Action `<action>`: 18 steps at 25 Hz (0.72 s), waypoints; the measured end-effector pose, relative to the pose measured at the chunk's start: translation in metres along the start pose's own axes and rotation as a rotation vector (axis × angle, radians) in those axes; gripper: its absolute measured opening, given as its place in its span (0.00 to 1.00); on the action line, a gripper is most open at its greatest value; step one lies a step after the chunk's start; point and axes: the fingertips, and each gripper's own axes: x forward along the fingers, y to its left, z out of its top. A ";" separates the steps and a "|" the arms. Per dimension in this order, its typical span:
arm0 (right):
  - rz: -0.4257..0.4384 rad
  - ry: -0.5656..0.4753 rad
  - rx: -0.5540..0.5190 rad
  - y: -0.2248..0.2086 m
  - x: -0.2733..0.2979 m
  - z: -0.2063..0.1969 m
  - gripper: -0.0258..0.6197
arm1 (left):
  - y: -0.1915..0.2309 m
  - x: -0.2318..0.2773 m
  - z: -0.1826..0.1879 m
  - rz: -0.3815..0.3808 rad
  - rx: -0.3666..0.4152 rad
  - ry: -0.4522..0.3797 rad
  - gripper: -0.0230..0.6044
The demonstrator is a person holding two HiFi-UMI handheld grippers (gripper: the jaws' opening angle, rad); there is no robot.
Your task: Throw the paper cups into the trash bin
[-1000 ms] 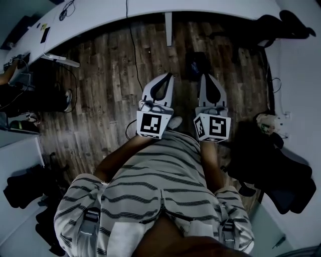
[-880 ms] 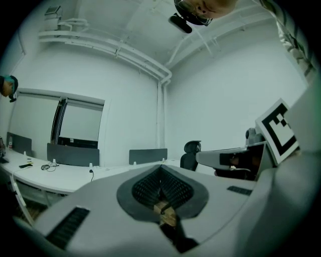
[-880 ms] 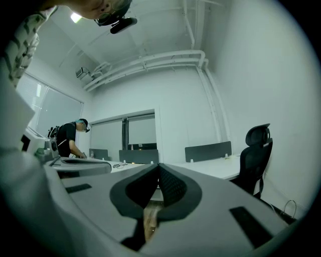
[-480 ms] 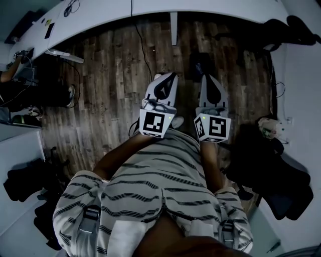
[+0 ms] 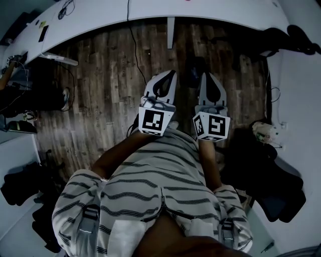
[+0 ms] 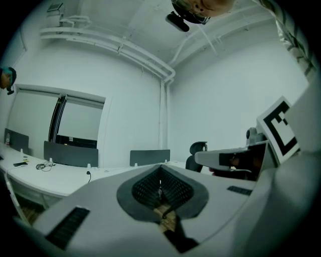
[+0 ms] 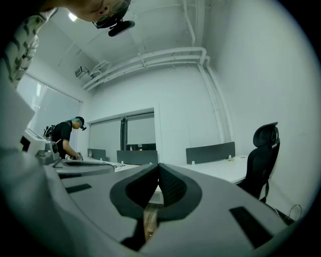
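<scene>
Looking down from the head view, the wooden floor point(image 5: 110, 85) fills most of what I see. A long white desk point(image 5: 210, 9) curves across the top edge. My own striped shirt point(image 5: 155, 185) takes up the lower middle. A black office chair point(image 5: 273, 185) stands at the right, with dark bags point(image 5: 20, 188) piled at the lower left.

I hold the left gripper point(image 5: 172, 73) and the right gripper point(image 5: 205, 75) side by side, close but not touching. Both are level and point towards the desk. In each gripper's own view the jaws are pressed together at the tips, with nothing between them. Each gripper carries its marker cube point(image 5: 153, 121) nearest my body.

In the right gripper view another person point(image 7: 65, 138) in dark clothes and a cap bends over the far end of the desk. Grey partition panels point(image 7: 210, 152) stand along the desk there.

A desk leg point(image 5: 170, 32) drops to the floor ahead of the grippers. A thin black cable point(image 5: 134, 45) trails down from the desk beside it. A small pale object point(image 5: 263, 131) sits by the chair, too small to identify.

I cannot tell from these views where the paper cups or the trash bin are.
</scene>
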 end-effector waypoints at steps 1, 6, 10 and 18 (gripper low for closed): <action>0.000 0.001 -0.002 -0.001 0.008 0.000 0.05 | 0.005 0.006 0.001 0.002 -0.002 -0.003 0.07; 0.005 0.002 -0.012 -0.008 0.052 -0.001 0.05 | 0.034 0.041 0.000 0.009 -0.015 -0.013 0.07; 0.012 0.000 -0.025 -0.012 0.096 0.004 0.05 | 0.063 0.082 0.000 -0.008 -0.010 0.000 0.07; -0.047 -0.014 -0.018 -0.029 0.187 0.024 0.05 | 0.121 0.162 0.014 -0.067 -0.003 0.003 0.07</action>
